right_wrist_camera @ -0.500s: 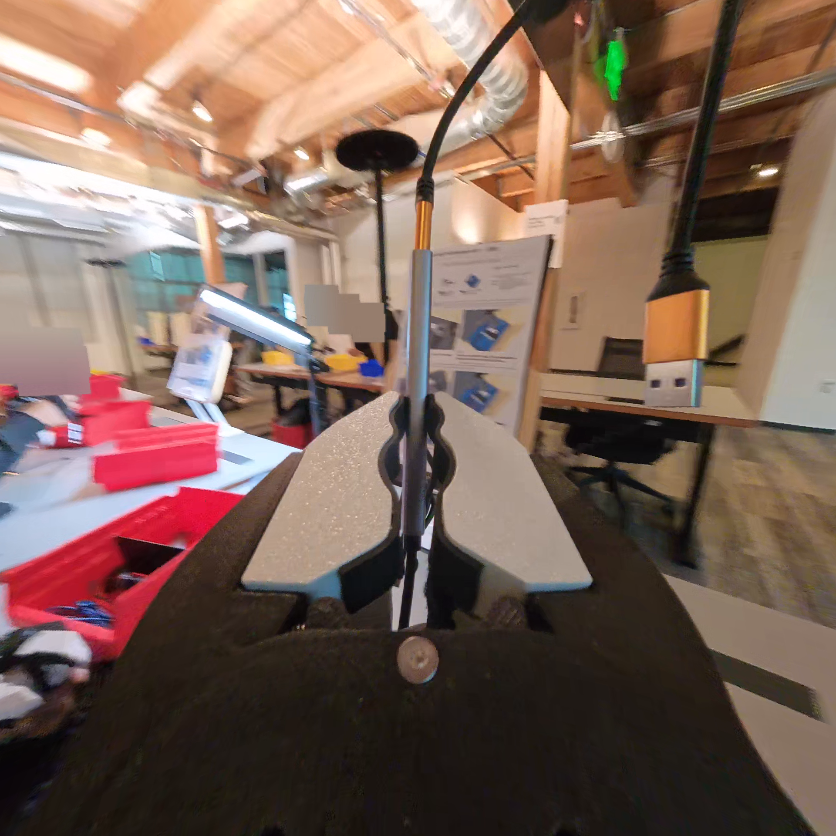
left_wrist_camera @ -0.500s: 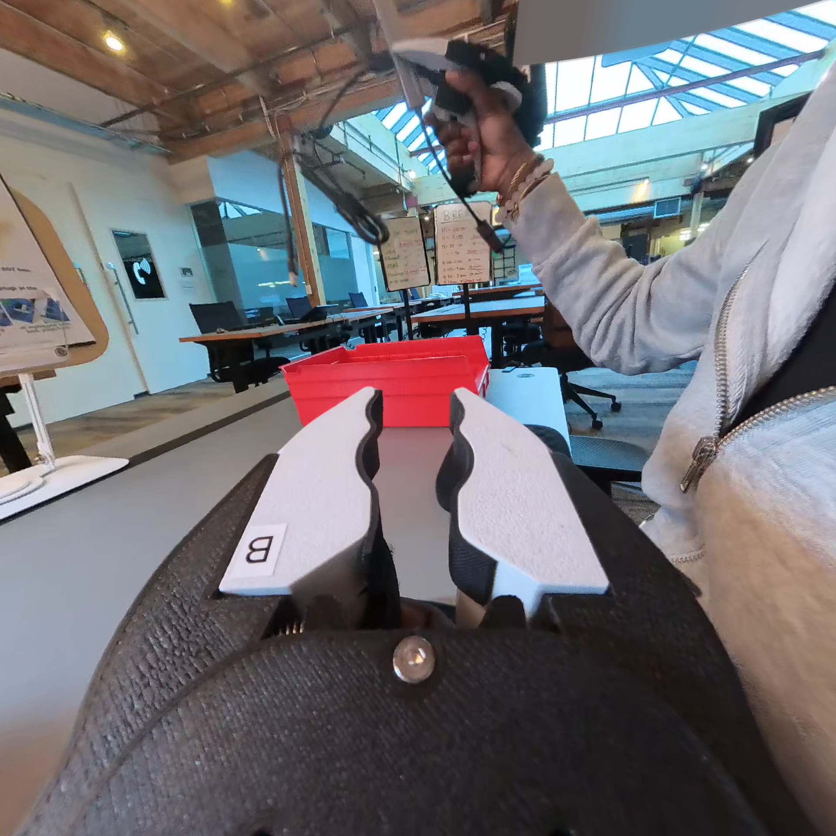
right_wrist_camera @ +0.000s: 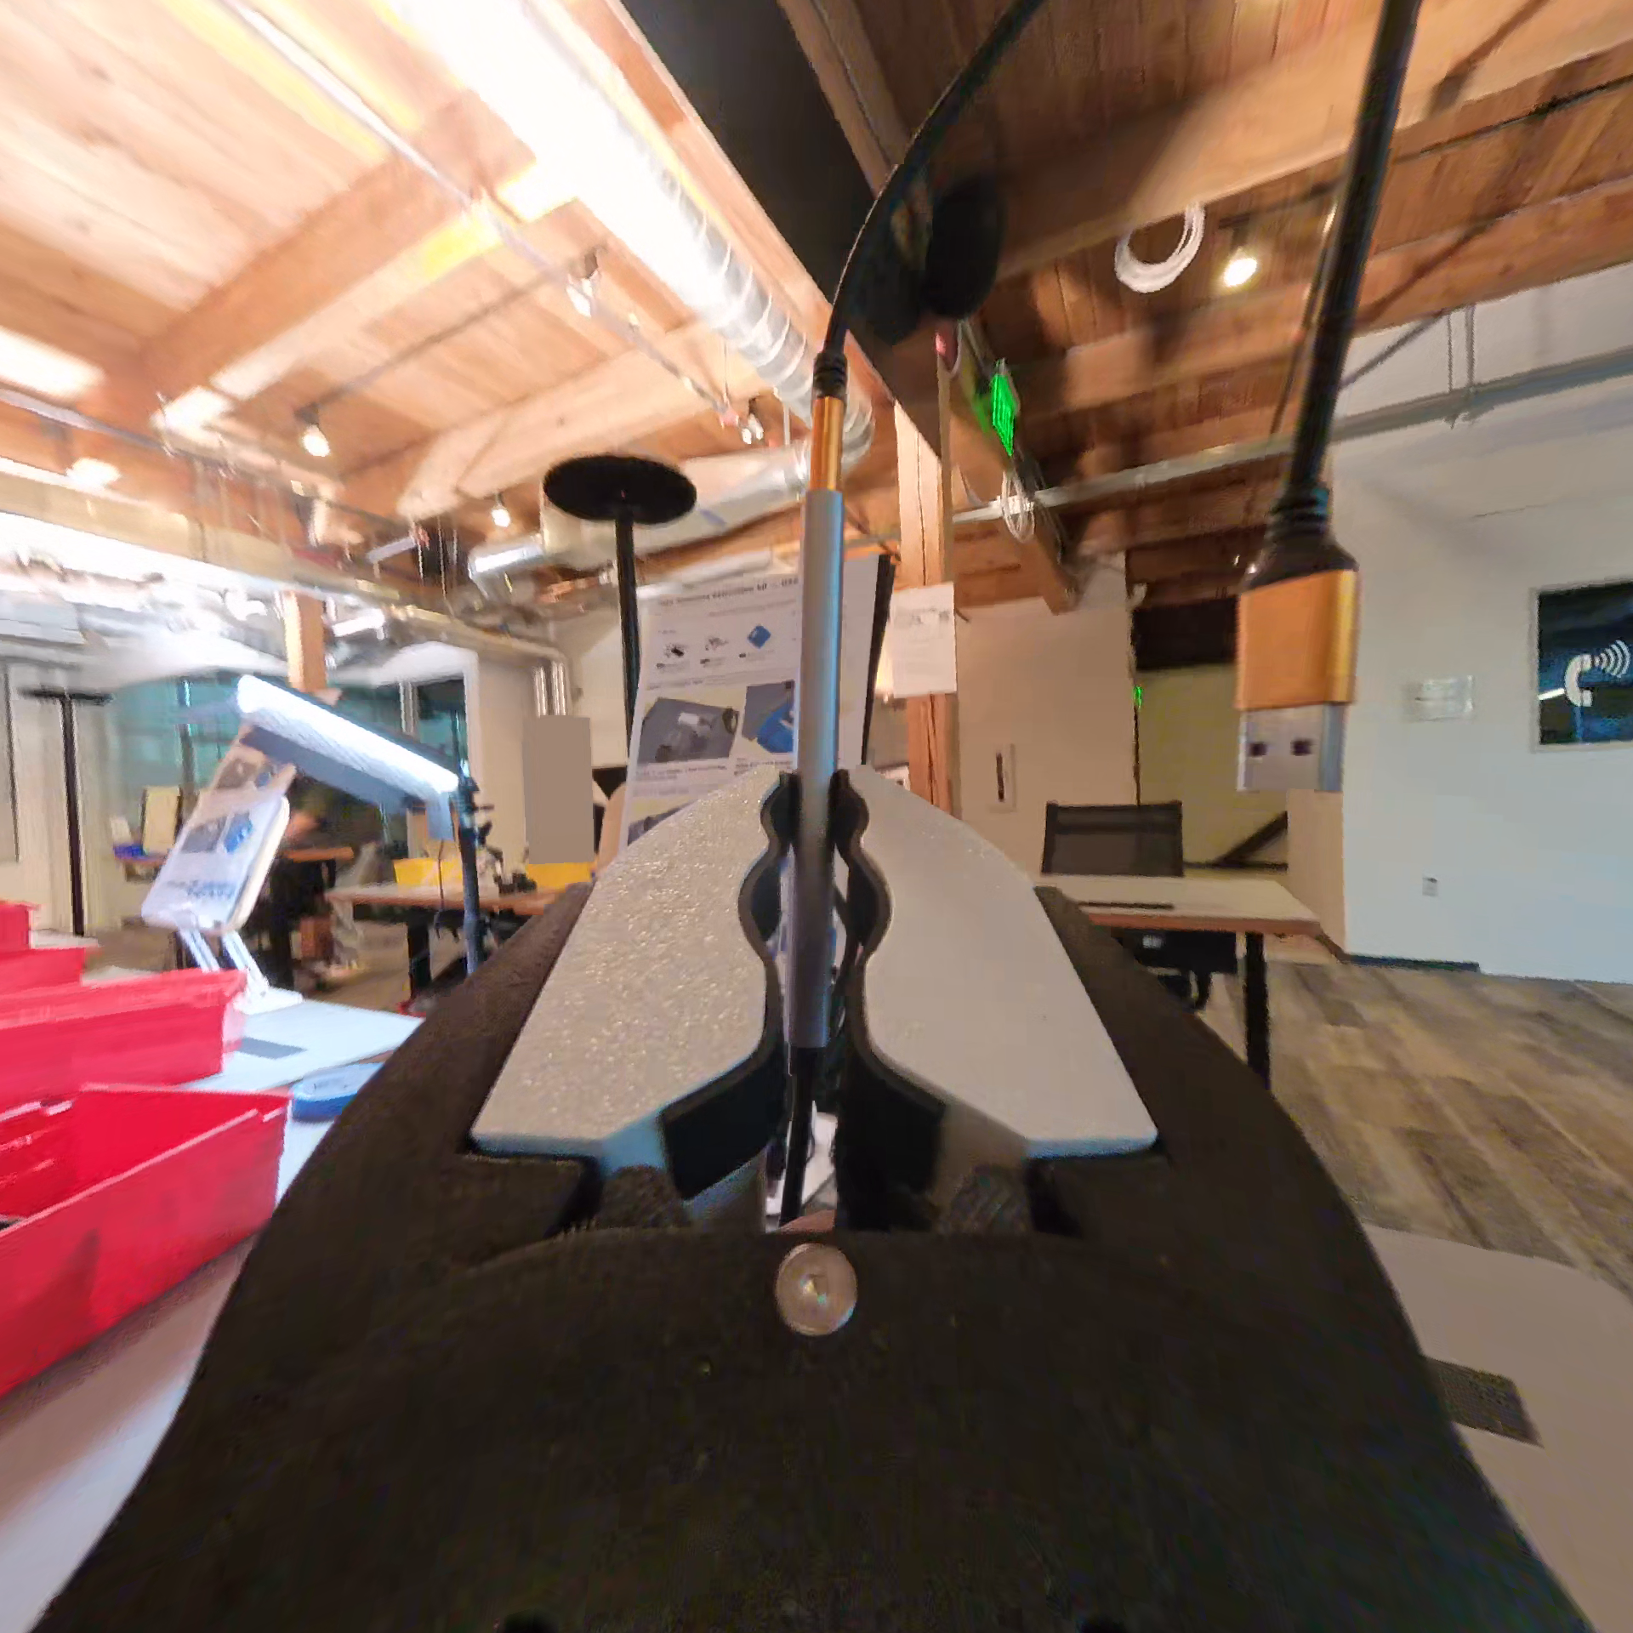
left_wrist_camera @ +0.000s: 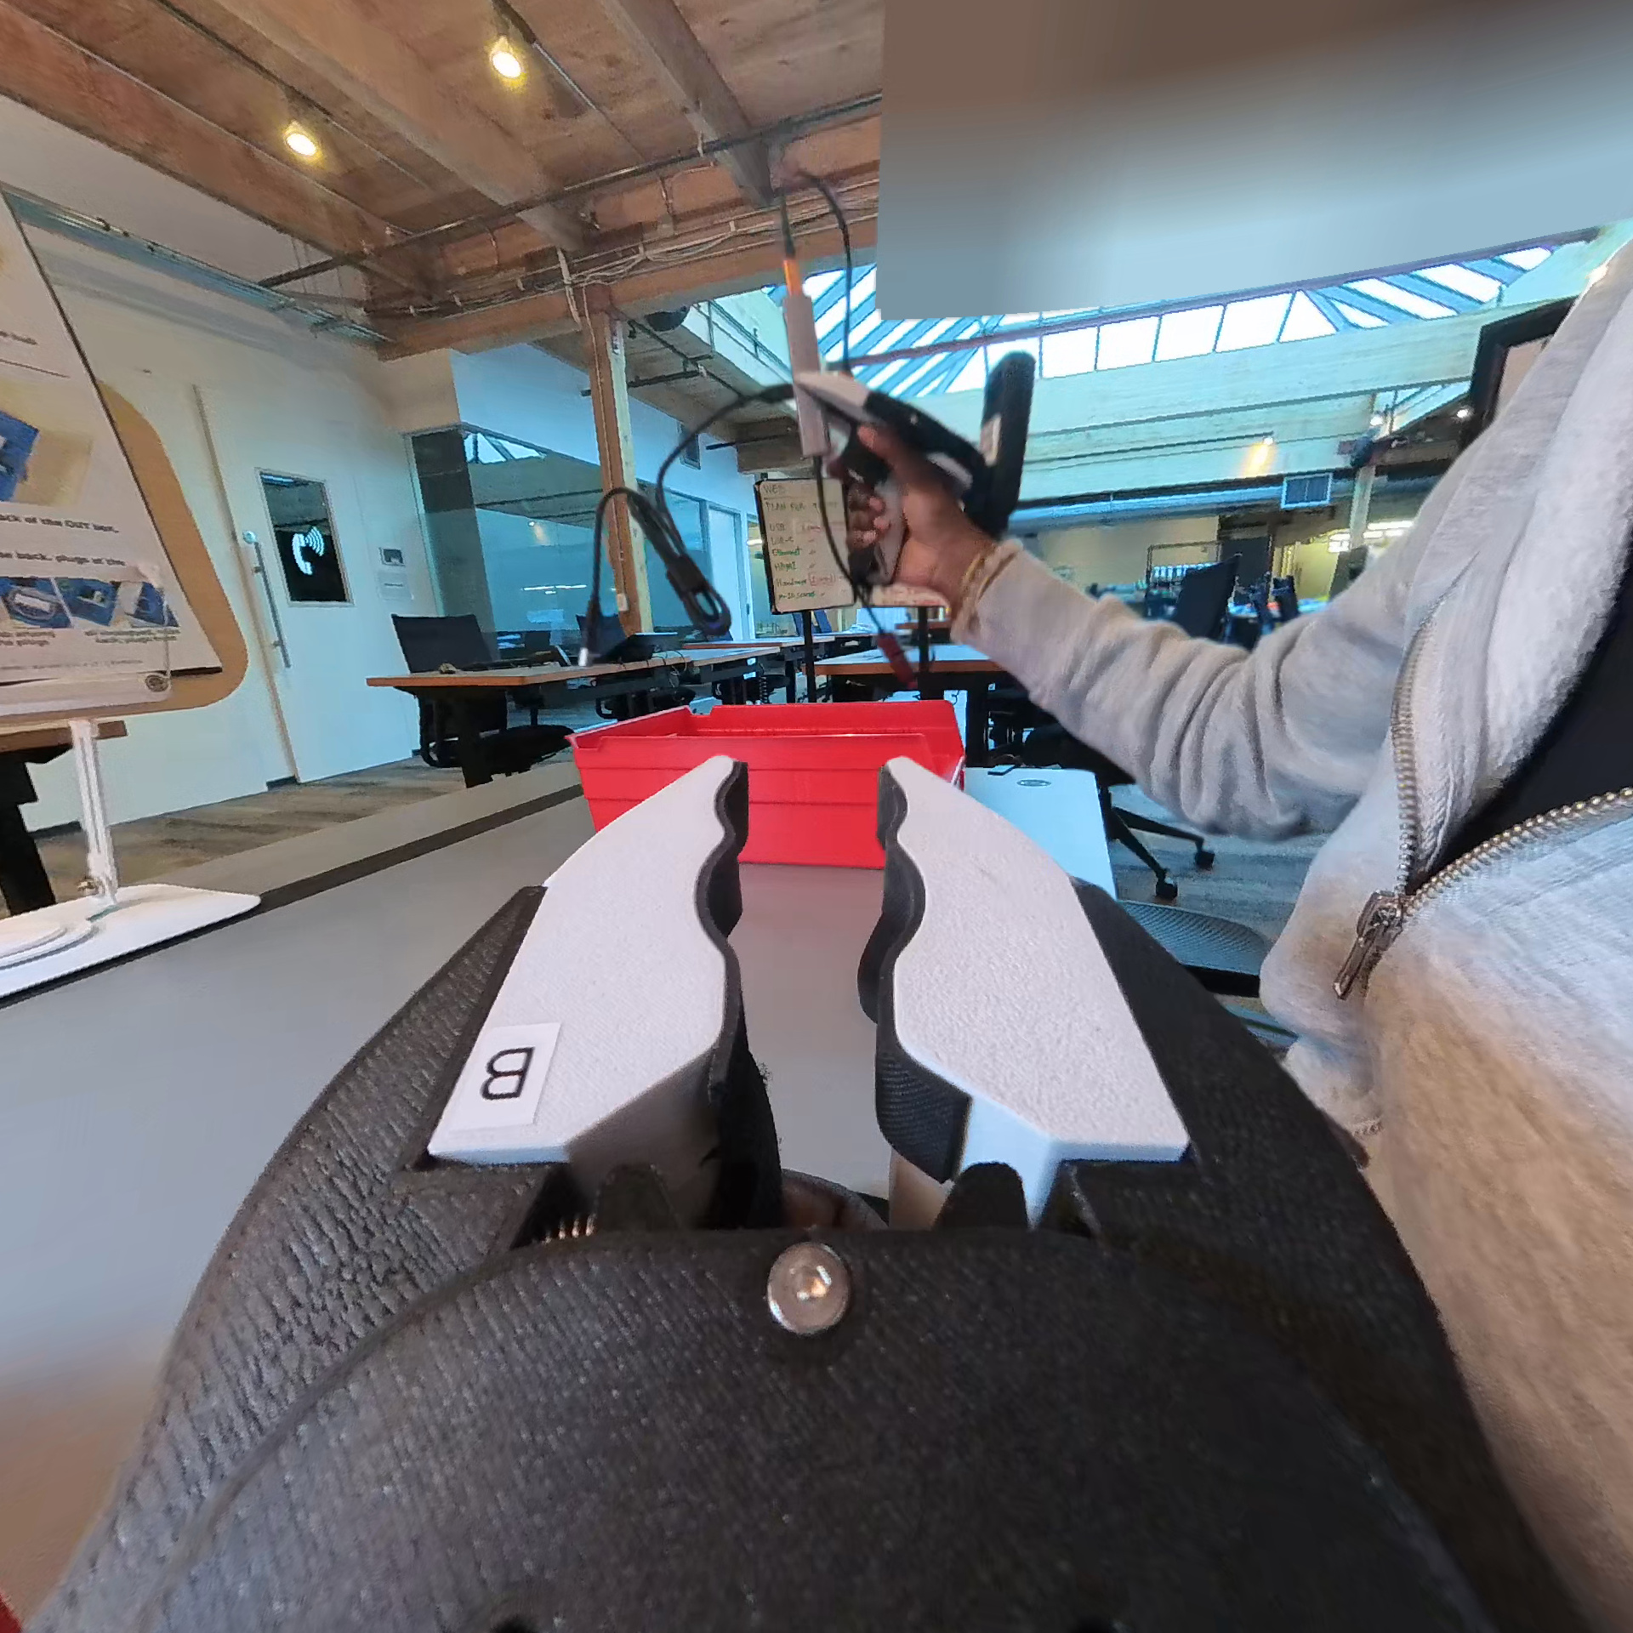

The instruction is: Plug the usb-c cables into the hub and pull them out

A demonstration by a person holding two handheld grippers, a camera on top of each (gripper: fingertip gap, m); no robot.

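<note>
My right gripper point(right_wrist_camera: 817, 782) is shut on a slim grey hub point(right_wrist_camera: 817, 672), held upright and edge-on in the air. A black cable with a gold collar point(right_wrist_camera: 828, 442) is plugged into the hub's top end. A second gold-shelled plug point(right_wrist_camera: 1295, 680) hangs free to the right, not in the hub. In the left wrist view the right gripper point(left_wrist_camera: 822, 398) and hub point(left_wrist_camera: 806, 353) are raised above the table, with black cables point(left_wrist_camera: 680, 565) looping below. My left gripper point(left_wrist_camera: 813, 778) is open and empty, low over the grey table point(left_wrist_camera: 221, 1060).
A red bin point(left_wrist_camera: 654, 778) stands on the table just beyond my left fingers. More red bins point(right_wrist_camera: 132, 1175) lie left in the right wrist view, near a desk lamp point(right_wrist_camera: 345, 751). A sign on a white stand point(left_wrist_camera: 88, 574) is far left. The person's grey sleeve point(left_wrist_camera: 1237, 707) crosses the right. Across from one pair of fingers to the other is roughly 45 centimetres.
The right gripper with the hub has come lower and a little to the right in the left wrist view, and its own view has swung. The left gripper has stayed open and still.
</note>
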